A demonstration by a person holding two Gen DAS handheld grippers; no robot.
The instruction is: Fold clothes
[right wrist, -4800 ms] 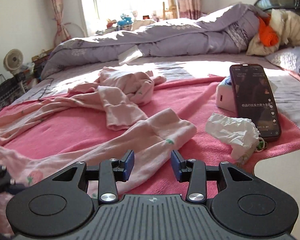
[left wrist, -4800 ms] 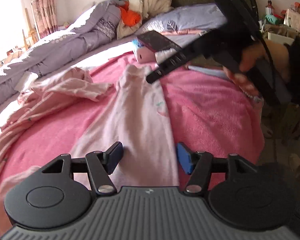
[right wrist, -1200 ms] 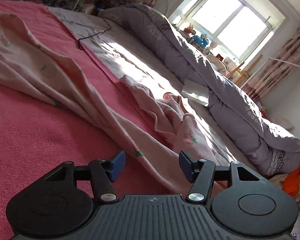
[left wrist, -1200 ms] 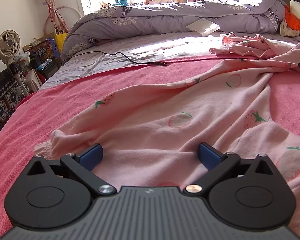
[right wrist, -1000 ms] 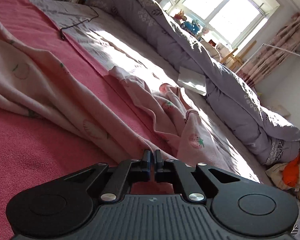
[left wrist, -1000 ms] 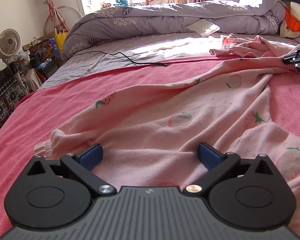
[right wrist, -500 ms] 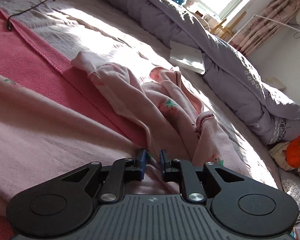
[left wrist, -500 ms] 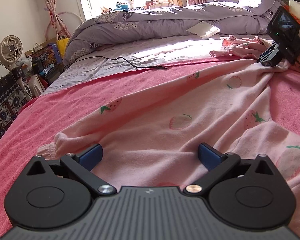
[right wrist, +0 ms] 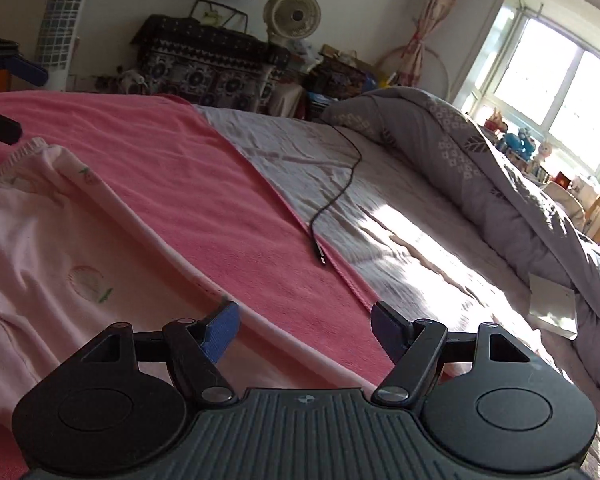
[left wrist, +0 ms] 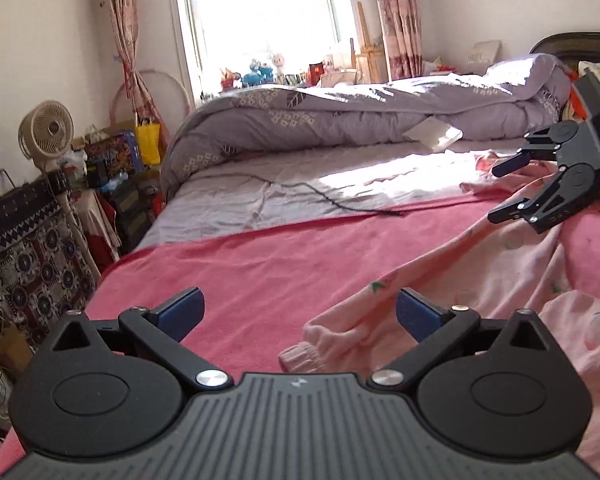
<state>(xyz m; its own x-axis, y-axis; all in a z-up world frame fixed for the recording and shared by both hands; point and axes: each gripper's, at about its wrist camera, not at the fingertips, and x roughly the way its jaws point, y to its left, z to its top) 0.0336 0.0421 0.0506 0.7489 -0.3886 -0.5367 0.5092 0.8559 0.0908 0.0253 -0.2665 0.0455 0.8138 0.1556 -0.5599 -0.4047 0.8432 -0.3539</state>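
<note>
A pale pink garment with a strawberry print (left wrist: 480,280) lies on a pink blanket (left wrist: 260,272) on the bed. Its cuffed end (left wrist: 312,344) lies just in front of my left gripper (left wrist: 298,312), which is open and empty above the blanket. My right gripper (right wrist: 304,328) is open and empty, with the garment's long edge (right wrist: 160,240) running between its fingers. The right gripper also shows in the left wrist view (left wrist: 504,192), open at the right over the garment. The garment's far end is hidden.
A purple quilt (left wrist: 360,120) lies rolled along the bed's far side, with a white paper (left wrist: 432,134) against it. A black cable (right wrist: 332,200) lies on the grey sheet. A fan (left wrist: 46,130), bags and a patterned cabinet (right wrist: 204,72) stand beyond the bed's foot.
My right gripper has let go of the garment, opened wide and swung toward the bed's foot. My left gripper has lifted and shifted left, so the cuff now lies toward its right finger.
</note>
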